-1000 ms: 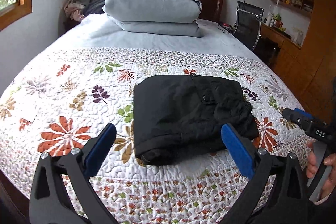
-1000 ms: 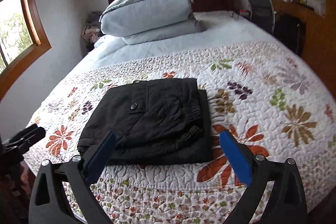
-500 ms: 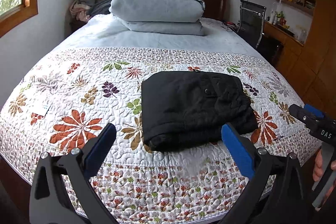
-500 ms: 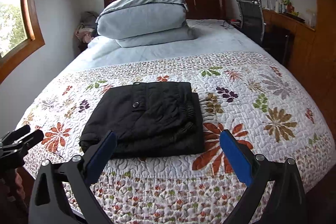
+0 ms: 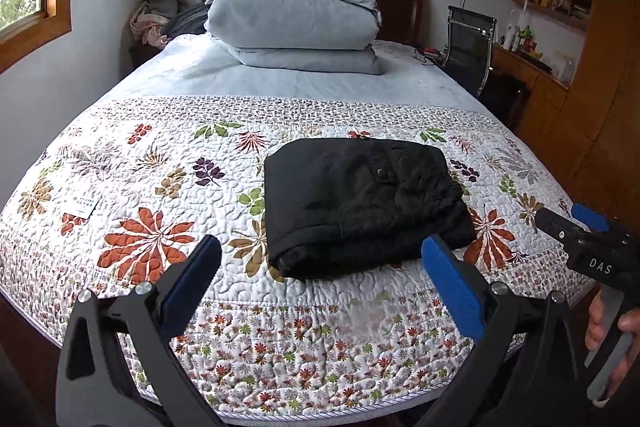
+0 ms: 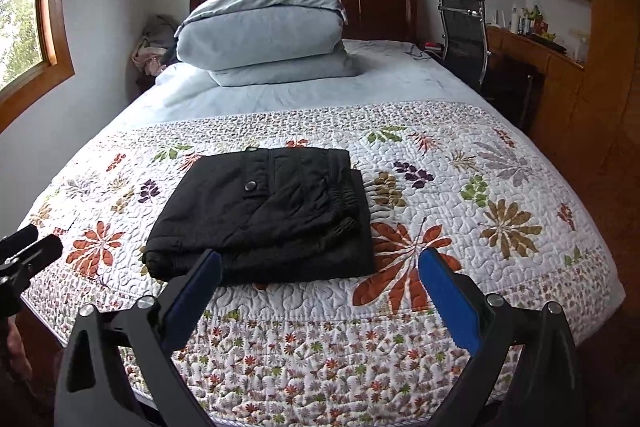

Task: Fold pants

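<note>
Left wrist view shows us the black pants (image 5: 360,203) folded into a compact, thick rectangle on the floral quilt (image 5: 132,195), near the foot edge of the bed, a snap button on the top layer and the gathered waistband along the right side. Our left gripper (image 5: 320,259) is spread wide and holds nothing, off the foot of the bed. Our right gripper (image 6: 318,267) is likewise wide apart and empty, short of the bundle's near edge. Bare quilt lies open on both sides of the pants. Stacked pale-blue bedding (image 6: 260,31) sits well apart at the headboard.
</note>
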Demonstrator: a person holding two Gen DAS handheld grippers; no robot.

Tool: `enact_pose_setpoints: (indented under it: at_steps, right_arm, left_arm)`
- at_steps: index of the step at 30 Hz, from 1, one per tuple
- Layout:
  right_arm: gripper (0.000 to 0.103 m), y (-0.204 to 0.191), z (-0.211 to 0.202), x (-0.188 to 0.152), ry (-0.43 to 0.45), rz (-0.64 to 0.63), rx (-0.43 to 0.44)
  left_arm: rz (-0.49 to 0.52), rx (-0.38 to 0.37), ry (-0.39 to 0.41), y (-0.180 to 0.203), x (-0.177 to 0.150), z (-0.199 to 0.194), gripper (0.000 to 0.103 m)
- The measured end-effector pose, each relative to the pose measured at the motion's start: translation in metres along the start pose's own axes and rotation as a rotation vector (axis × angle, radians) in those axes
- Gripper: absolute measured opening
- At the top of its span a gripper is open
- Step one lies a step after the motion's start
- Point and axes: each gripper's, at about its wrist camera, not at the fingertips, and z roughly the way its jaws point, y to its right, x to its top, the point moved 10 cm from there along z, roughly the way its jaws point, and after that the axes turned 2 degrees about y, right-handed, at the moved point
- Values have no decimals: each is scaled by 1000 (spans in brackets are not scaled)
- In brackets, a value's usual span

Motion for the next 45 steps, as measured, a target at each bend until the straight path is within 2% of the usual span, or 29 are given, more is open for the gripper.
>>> enact_pose_setpoints:
  at_steps: [9, 19, 45]
  right_arm:
    - [100, 2, -10, 3, 20, -17, -4]
    - [100, 1, -15, 4, 34, -34, -6]
    - [100, 7, -10, 1, 23, -31, -14]
  left_arm:
    - [-12, -19, -4, 2, -6, -1, 100]
    - [-14, -6, -13, 2, -10, -2, 100]
    - [17, 0, 0, 8, -9, -4, 100]
